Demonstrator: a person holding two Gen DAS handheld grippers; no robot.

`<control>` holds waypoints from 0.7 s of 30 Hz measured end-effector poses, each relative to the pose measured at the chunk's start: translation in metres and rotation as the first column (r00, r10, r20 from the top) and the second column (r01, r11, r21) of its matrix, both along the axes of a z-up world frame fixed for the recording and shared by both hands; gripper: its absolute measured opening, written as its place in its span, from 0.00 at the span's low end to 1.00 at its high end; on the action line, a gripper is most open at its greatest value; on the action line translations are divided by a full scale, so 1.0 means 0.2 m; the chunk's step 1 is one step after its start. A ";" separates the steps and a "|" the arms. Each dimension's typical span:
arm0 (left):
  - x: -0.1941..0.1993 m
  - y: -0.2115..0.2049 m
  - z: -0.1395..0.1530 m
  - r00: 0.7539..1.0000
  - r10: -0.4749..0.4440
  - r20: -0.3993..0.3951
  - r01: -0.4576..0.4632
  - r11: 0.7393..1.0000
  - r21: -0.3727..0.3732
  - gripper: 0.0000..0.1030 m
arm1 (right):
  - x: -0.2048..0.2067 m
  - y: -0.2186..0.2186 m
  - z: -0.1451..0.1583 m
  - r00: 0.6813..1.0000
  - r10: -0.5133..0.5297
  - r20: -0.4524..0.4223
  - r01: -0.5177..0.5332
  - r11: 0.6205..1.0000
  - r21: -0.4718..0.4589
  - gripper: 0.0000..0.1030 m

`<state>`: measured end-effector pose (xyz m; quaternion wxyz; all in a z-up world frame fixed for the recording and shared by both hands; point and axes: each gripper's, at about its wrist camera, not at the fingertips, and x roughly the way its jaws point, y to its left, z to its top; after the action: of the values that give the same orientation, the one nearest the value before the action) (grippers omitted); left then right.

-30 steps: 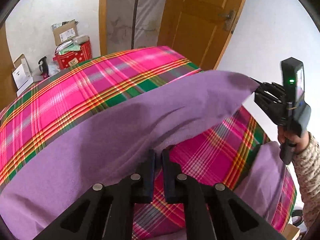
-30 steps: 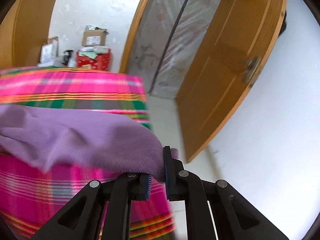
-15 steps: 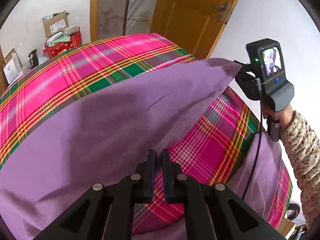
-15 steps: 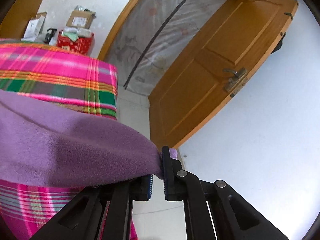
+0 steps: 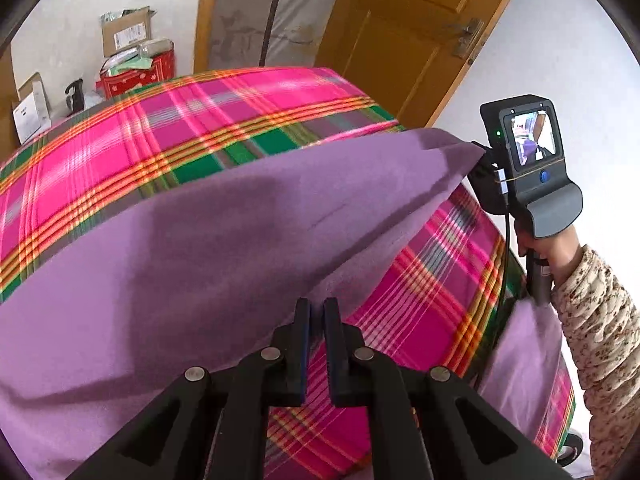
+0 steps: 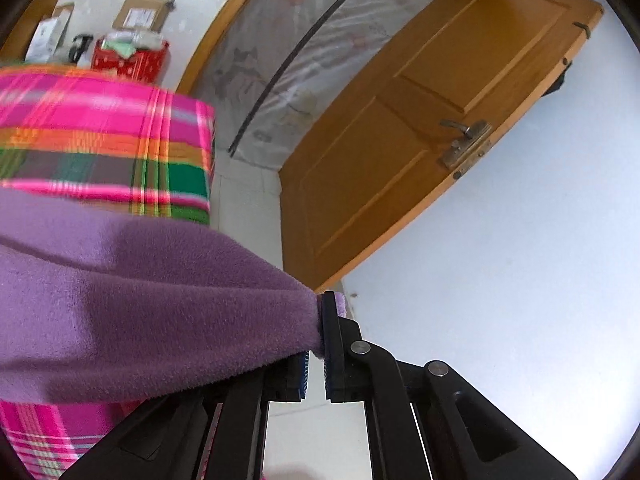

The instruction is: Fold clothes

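A purple fleece cloth (image 5: 208, 240) is stretched over a bed with a pink plaid cover (image 5: 168, 120). My left gripper (image 5: 316, 312) is shut on the cloth's near edge. My right gripper (image 5: 478, 160), held by a hand in a patterned sleeve (image 5: 600, 320), is shut on the cloth's far corner and holds it just above the bed. In the right wrist view the cloth (image 6: 140, 300) narrows into the right gripper (image 6: 320, 320), and a tuft sticks out past the pads. More purple cloth (image 5: 524, 352) hangs at the bed's right edge.
An open wooden door (image 6: 420, 128) and a doorway covered with plastic sheet (image 5: 272, 12) stand beyond the bed. A red box (image 5: 136, 72) and cardboard boxes (image 5: 128, 32) are stacked by the far-left wall. A white wall (image 6: 520, 280) is on the right.
Both grippers have sunk a little with the cloth still gripped. The right gripper has swung left towards the bed and turned, so its screen now faces the left camera.
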<state>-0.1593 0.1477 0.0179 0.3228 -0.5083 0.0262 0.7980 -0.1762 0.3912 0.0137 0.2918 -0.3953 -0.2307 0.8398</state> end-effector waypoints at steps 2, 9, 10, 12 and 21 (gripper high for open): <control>0.02 -0.01 0.00 1.000 -0.010 0.006 0.010 1.000 0.004 0.08 | 0.00 0.01 -0.01 1.000 -0.001 0.009 0.001 1.000 -0.004 0.05; 0.14 -0.15 0.13 0.998 -0.061 -0.026 0.061 0.998 0.013 0.12 | 0.01 0.06 -0.02 0.996 -0.049 0.068 0.052 0.998 -0.043 0.14; 0.15 -0.21 0.15 0.999 -0.046 -0.026 0.047 0.999 0.017 0.13 | 0.01 0.06 -0.02 0.995 -0.056 0.078 0.059 0.997 -0.044 0.16; 0.18 -0.34 0.20 1.000 -0.008 -0.028 0.009 1.000 0.021 0.14 | 0.04 0.07 0.00 0.994 -0.073 0.086 0.079 0.995 -0.068 0.17; 0.34 -1.02 0.30 0.960 0.279 -0.037 -0.278 0.960 0.025 0.19 | 0.18 0.11 0.08 0.982 -0.159 0.105 0.171 0.978 -0.121 0.18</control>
<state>-0.0910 -0.0563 0.0781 0.2120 -0.4877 -0.0470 0.8456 -0.1409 0.4141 0.0289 0.3232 -0.4704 -0.1557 0.8062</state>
